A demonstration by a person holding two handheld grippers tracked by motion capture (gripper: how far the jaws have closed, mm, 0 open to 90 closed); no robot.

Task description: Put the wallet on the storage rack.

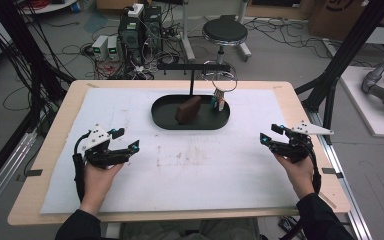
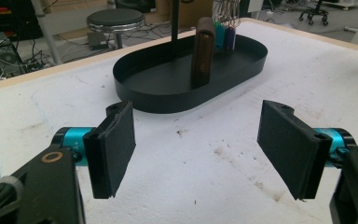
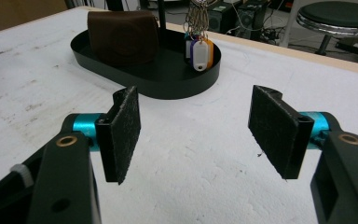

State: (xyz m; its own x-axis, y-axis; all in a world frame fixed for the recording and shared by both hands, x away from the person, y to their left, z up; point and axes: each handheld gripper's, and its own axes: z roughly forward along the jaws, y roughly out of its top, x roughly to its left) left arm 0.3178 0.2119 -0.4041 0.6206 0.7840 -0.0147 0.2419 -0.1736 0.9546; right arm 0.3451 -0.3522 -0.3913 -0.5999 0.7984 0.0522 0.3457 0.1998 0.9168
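Observation:
A black oval tray (image 1: 162,119) (image 2: 135,84) (image 3: 168,88) sits at the far middle of the white-covered table. A brown leather wallet (image 1: 188,109) (image 2: 202,51) (image 3: 122,37) stands on edge inside it. A key ring with coloured tags (image 1: 220,101) (image 2: 224,32) (image 3: 198,51) hangs from a black T-shaped stand (image 1: 192,70) rising out of the tray. My left gripper (image 1: 128,139) (image 2: 198,149) rests at the left near side, open and empty. My right gripper (image 1: 271,134) (image 3: 196,135) rests at the right near side, open and empty too.
A white mat (image 1: 190,165) covers the wooden table (image 1: 50,150). Beyond the far edge stand a black stool (image 1: 225,31), computer boxes (image 1: 140,30) and loose cables on the floor. Black frame posts (image 1: 347,50) rise at both sides.

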